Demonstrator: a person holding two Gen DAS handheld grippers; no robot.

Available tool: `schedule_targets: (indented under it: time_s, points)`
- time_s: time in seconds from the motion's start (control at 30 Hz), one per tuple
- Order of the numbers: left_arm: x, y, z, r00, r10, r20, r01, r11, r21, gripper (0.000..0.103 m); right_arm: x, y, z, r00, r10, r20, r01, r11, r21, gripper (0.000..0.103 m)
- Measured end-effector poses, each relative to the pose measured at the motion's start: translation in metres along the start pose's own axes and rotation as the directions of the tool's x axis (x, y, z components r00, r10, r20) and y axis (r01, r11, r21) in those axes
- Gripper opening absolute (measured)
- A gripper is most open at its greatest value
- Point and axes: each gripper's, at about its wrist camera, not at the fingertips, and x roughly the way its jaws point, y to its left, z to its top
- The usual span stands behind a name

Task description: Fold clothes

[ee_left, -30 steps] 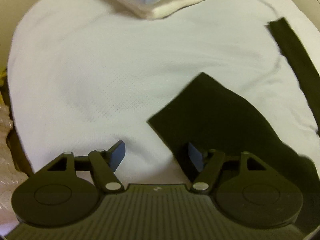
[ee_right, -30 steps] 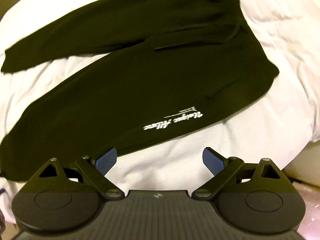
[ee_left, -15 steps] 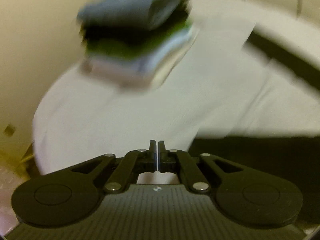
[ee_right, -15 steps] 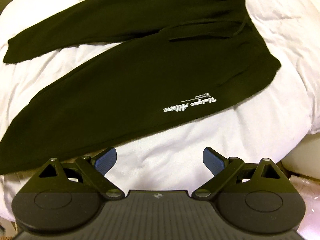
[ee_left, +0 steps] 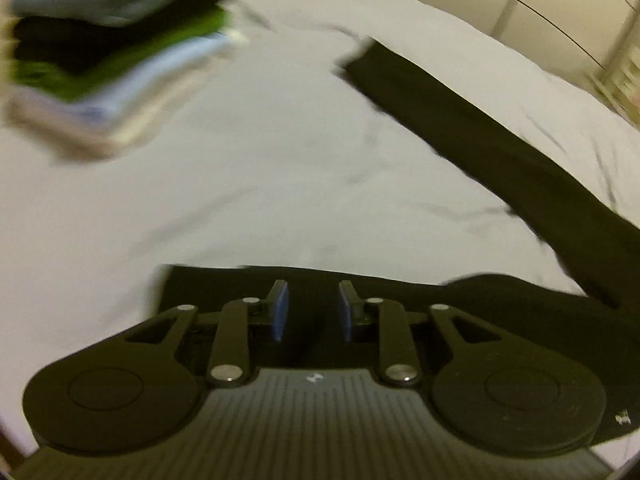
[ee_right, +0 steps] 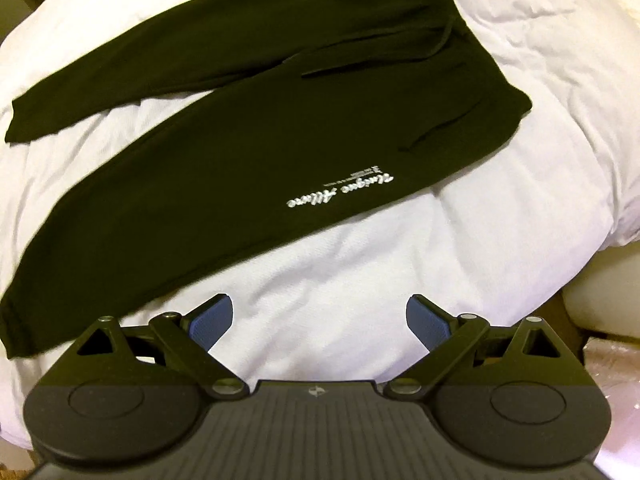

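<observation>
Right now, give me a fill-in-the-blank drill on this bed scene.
1. The trousers spread on the bedding are ____ in colour.
2. The lettering printed on them is ____.
3. The right claw hangs over bare bedding with its jaws ____.
4. The pile of folded clothes has a bright ____ layer.

Missing: black; white; open; green

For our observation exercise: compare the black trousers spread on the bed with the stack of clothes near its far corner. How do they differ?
The black trousers lie spread out flat, legs apart; the stack of clothes is already folded into a neat pile. The trousers are a single black garment with white lettering; the stack layers grey-blue, black, green and pale pieces. The trousers cover a wide stretch of the white duvet; the stack takes up one corner. Both rest on that duvet.
</observation>
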Motion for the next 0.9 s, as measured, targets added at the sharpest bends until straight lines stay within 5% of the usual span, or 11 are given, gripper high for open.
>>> schedule_targets:
  time_s: [0.23,0.4,0.57,0.73,0.9]
  points:
    - [0.007,0.022,0.000,0.998,-0.006,-0.062,0.002,0.998,-0.060,0.016,0.006,-0.025,-0.013,1.000,-0.002,-0.008,0.002,0.998,0.069,0.096]
    - [-0.004,0.048,-0.001,0.995,0.009,-0.095,-0.019,0.994,-0.111,0.027,0.041,-0.004,0.005,0.992,0.127,-0.010,-0.125,0.985,0.120,0.092]
    - [0.001,0.070,0.007,0.991,0.068,-0.114,-0.080,0.991,-0.104,0.033,0.073,0.096,0.045,0.966,0.258,0.031,-0.250,0.955,-0.162,0.078]
    - [0.007,0.104,0.016,0.989,0.105,-0.106,-0.120,0.983,-0.142,0.065,0.086,0.213,0.076,0.918,0.395,0.030,-0.330,0.804,-0.494,0.078]
    - [0.028,0.122,0.020,0.988,0.109,-0.113,-0.122,0.986,-0.110,0.067,0.102,0.295,0.086,0.899,0.438,-0.035,-0.330,0.621,-0.711,0.086]
